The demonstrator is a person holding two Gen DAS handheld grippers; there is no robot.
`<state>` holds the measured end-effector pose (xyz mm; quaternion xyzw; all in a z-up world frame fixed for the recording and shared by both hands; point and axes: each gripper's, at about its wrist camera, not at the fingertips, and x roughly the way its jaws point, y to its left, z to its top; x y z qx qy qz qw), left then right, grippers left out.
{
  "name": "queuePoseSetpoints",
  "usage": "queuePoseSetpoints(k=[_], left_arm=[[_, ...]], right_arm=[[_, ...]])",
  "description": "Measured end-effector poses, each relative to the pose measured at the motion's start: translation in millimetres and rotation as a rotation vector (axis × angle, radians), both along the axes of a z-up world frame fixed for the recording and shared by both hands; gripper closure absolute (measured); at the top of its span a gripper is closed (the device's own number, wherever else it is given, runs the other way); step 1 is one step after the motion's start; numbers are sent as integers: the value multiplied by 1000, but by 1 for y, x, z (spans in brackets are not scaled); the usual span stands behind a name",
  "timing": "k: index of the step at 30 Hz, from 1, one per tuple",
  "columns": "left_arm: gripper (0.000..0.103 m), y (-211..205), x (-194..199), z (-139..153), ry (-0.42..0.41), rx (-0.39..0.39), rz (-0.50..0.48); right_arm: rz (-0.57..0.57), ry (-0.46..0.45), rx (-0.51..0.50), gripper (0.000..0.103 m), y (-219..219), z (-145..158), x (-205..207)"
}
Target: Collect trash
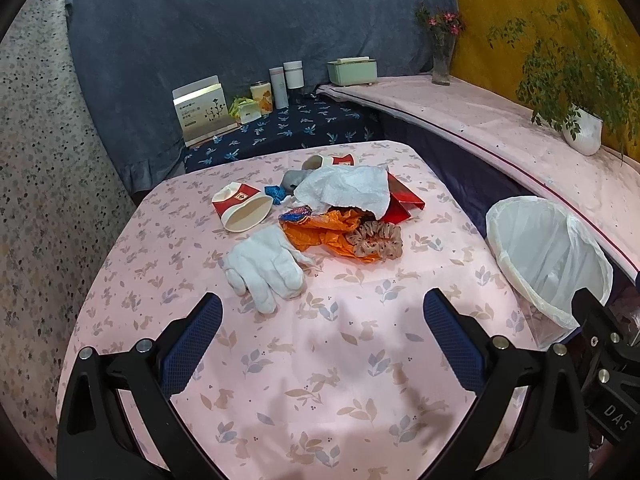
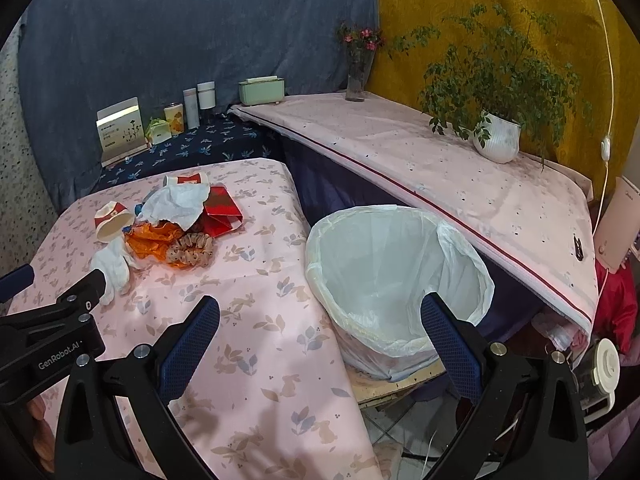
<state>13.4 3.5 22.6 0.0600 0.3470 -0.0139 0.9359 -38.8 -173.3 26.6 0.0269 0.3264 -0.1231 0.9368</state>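
Note:
A heap of litter lies on the pink rabbit-print table (image 1: 320, 380): a white glove (image 1: 264, 266), a tipped red-and-white paper cup (image 1: 242, 208), an orange wrapper (image 1: 320, 230), a crumpled white tissue (image 1: 346, 192), red packaging (image 1: 404, 200), a beige scrunchie (image 1: 376, 240) and a second cup (image 1: 332, 160) behind. My left gripper (image 1: 322, 316) hangs open above the cloth, short of the glove. My right gripper (image 2: 320, 320) is open too, over the table's right edge beside the white-lined bin (image 2: 396, 280). The same heap (image 2: 168, 224) shows far left in the right wrist view.
Boxes and tins (image 1: 256, 100) line a dark-blue shelf behind the table. A long pink-covered ledge (image 2: 440, 168) to the right carries a flower vase (image 2: 358, 68), a green box (image 2: 262, 90) and a potted plant (image 2: 498, 140). The bin stands on a low stool (image 2: 392, 388).

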Motion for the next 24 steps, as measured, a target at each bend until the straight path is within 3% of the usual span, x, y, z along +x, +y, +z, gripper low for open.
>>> queuePoseSetpoints(k=[24], left_arm=[[7, 10, 23, -11, 7, -6, 19]], right_arm=[[-12, 17, 3, 7, -1, -11, 25]])
